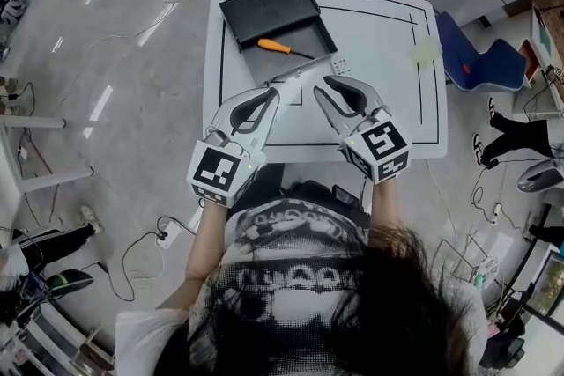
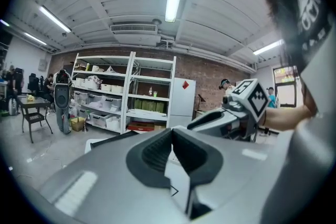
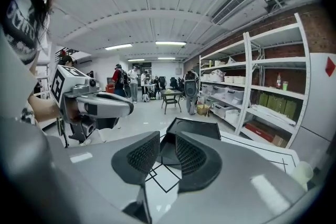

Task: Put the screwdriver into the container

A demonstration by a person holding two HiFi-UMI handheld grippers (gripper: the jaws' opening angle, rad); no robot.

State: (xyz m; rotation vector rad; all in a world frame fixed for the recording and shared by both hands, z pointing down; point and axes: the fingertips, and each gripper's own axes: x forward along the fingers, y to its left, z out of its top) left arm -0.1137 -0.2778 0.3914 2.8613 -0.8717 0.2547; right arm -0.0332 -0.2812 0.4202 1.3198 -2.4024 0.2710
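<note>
An orange-handled screwdriver lies inside the open black container, whose lid stands tilted back at the far left of the white table. Both grippers hover over the table's near half, short of the container. My left gripper has its pads meeting at the tips with nothing held. My right gripper is open, a narrow gap between its pads and nothing in it. In the right gripper view the container lies just beyond the jaws.
A small grey keypad-like item lies beside the container, and a pale green object sits near the table's right edge. A blue chair stands to the right. Shelving and people fill the room behind; cables cross the floor.
</note>
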